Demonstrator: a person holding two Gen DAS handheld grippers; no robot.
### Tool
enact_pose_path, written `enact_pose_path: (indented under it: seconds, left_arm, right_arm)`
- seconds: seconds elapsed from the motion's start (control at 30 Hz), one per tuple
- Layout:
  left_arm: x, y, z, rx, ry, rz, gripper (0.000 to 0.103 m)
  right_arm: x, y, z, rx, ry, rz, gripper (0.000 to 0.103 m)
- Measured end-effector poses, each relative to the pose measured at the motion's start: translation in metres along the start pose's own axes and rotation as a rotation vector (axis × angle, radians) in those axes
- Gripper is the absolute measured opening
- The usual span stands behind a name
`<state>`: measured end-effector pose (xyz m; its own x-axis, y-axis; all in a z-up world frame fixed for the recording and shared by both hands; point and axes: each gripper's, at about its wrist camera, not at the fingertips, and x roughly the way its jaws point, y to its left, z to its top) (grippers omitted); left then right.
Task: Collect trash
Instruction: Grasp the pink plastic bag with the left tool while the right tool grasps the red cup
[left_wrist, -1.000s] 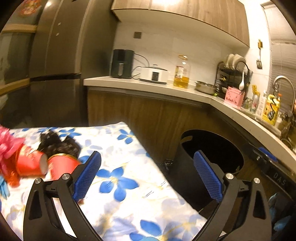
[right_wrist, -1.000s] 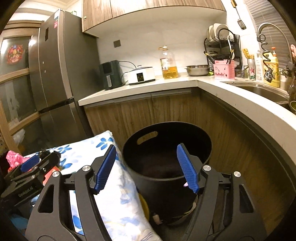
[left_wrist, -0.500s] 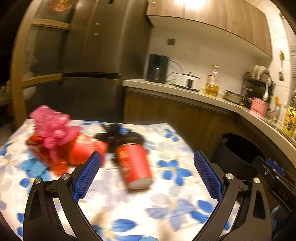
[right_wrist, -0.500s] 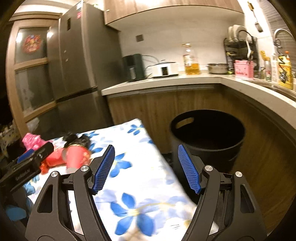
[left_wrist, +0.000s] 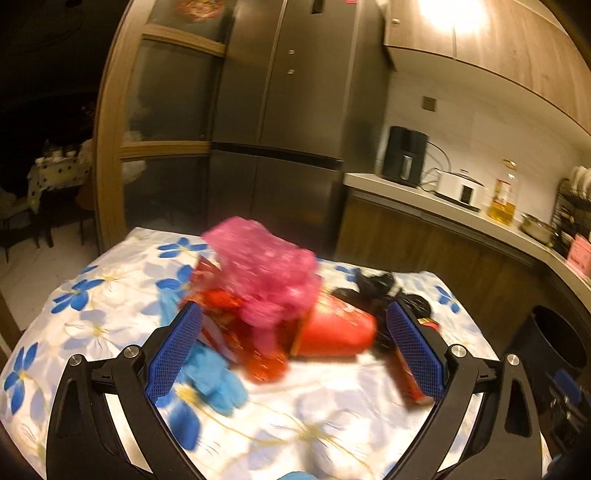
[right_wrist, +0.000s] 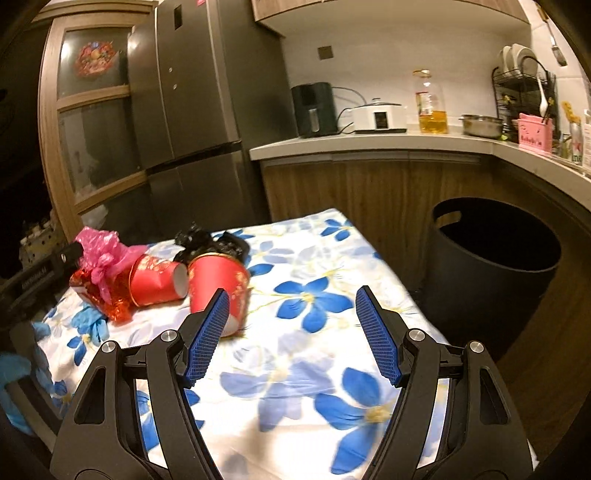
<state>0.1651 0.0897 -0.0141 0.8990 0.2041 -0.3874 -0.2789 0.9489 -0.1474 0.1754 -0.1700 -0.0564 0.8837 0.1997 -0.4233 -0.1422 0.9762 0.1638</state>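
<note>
Blur smears the trash heap in the left wrist view, so there we can barely separate the pink bag (left_wrist: 266, 273) from the red wrapper (left_wrist: 264, 363) under it, and the right pad of the left tongs (left_wrist: 293, 350) hides most of one cup. The right wrist view is sharper. We count two red cups, one pink bag, one black bag (right_wrist: 212, 242), one red wrapper and one blue glove (right_wrist: 88, 323), all bunched at the far left of the flowered desk (right_wrist: 325, 258). One cup (right_wrist: 157, 280) lies on its side, its long axis across the desk, its mouth toward the other. The second cup (right_wrist: 218, 291) lies with its mouth toward us, partly behind the left pad of the right tongs (right_wrist: 291, 330). Both tongs stand wide open and grip nothing. One black bin (right_wrist: 495, 258) stands on the floor, right of the desk, its far side cut by the counter. The left tongs show at the right view's left edge, mostly cut off.
</note>
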Motion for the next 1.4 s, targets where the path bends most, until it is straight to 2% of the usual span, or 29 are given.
enact_pose_path:
  seconds: [0.13,0.27,0.43,0.47,0.53,0.57,0.6,0.63,0.7,0.77,0.93,1.13,1.33,1.4]
  left_arm:
    - [0.015,0.02,0.019,-0.022,-0.007,0.021,0.096]
    - [0.037,0.032,0.03,-0.065,0.022,0.004,0.096]
    - [0.062,0.041,0.032,-0.068,0.067,0.005,0.085]
    - [0.065,0.041,0.033,-0.07,0.076,-0.004,0.078]
    - [0.071,0.041,0.034,-0.076,0.096,-0.033,0.071]
    - [0.072,0.04,0.033,-0.076,0.1,-0.039,0.063]
    - [0.074,0.04,0.033,-0.069,0.108,-0.046,0.051]
    - [0.075,0.039,0.033,-0.063,0.111,-0.049,0.045]
    - [0.074,0.037,0.031,-0.051,0.111,-0.06,0.022]
    - [0.071,0.035,0.032,-0.045,0.105,-0.071,0.009]
    - [0.042,0.023,0.034,-0.015,0.04,-0.144,0.006]
    - [0.002,0.028,0.032,-0.067,-0.022,-0.201,0.006]
    - [-0.019,0.039,0.023,-0.106,-0.023,-0.213,0.006]
    - [-0.02,0.04,0.019,-0.106,-0.009,-0.213,0.006]
  right_arm:
    - [0.015,0.013,-0.003,-0.003,0.023,0.013,0.07]
    - [0.027,0.023,-0.004,-0.017,0.035,0.024,0.07]
    - [0.041,0.034,-0.004,-0.034,0.041,0.026,0.07]
    - [0.046,0.037,-0.004,-0.033,0.048,0.03,0.07]
    - [0.054,0.042,-0.005,-0.037,0.059,0.038,0.07]
    - [0.056,0.044,-0.005,-0.041,0.062,0.043,0.07]
    - [0.059,0.046,-0.005,-0.046,0.065,0.046,0.07]
    - [0.063,0.049,-0.005,-0.052,0.069,0.049,0.07]
    - [0.072,0.053,-0.006,-0.059,0.08,0.054,0.07]
    - [0.079,0.057,-0.006,-0.06,0.09,0.061,0.07]
    - [0.096,0.066,-0.006,-0.069,0.114,0.07,0.07]
    - [0.11,0.073,-0.009,-0.077,0.148,0.087,0.07]
    - [0.121,0.08,-0.01,-0.085,0.176,0.101,0.06]
    - [0.122,0.082,-0.011,-0.088,0.174,0.103,0.059]
